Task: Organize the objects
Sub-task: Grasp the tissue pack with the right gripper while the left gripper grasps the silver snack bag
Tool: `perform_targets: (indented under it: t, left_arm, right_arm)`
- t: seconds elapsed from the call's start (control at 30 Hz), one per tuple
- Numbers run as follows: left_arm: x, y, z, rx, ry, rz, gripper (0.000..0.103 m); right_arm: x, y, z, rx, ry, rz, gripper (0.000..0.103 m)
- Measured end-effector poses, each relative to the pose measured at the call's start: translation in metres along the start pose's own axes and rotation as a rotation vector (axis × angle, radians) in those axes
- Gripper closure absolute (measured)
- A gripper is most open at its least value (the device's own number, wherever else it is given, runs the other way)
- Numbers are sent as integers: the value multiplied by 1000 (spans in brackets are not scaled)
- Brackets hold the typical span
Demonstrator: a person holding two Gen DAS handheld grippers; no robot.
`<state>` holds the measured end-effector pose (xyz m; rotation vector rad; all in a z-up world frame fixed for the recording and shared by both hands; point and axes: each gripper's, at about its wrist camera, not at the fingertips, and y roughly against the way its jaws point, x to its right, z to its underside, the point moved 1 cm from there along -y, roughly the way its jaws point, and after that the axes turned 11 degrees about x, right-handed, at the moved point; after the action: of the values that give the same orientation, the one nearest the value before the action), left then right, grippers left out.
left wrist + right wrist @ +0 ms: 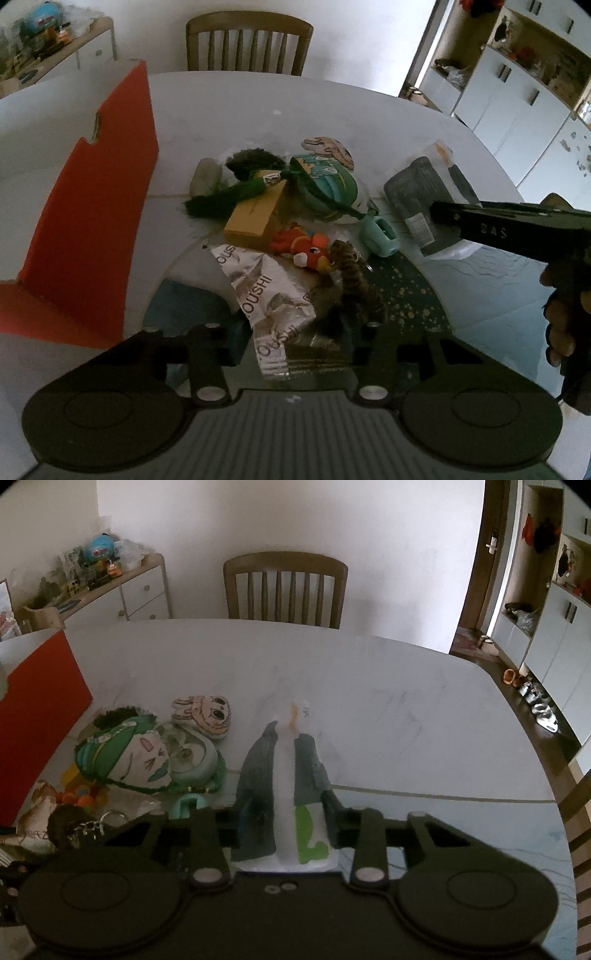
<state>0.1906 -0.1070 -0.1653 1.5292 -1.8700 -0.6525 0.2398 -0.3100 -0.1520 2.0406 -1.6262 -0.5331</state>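
Right wrist: right gripper [282,827] jaws pinch the packet [280,775]; left gripper [291,332] jaws clamp the wrapper [266,295] on the counter [369,701].

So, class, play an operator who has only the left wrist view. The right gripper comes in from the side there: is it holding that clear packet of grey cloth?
Observer: Yes. Its own camera shows the right gripper closed on the packet, one finger on each long side.
Operator: Any print on the packet's near end?
Observer: A green mark on white, close to the gripper's base.
Operator: What is on the green cushion's other side?
Observer: The cushion shows a drawn face with squeezed-shut eyes.
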Motion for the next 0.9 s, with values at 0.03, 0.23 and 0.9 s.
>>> perform_targets:
  t: [0.03,0.23,0.9]
  left_arm:
    - [-1,1,0,-1,4,-4,59]
    - [-3,14,1,7,2,-37,61]
    - [-7,94,2,73,44,-45,61]
  right_arm:
    - [0,1,0,2,-1,-3,76]
    - [1,15,1,20,-6,-6,90]
    - [0,108,-5,81,-86,-105,92]
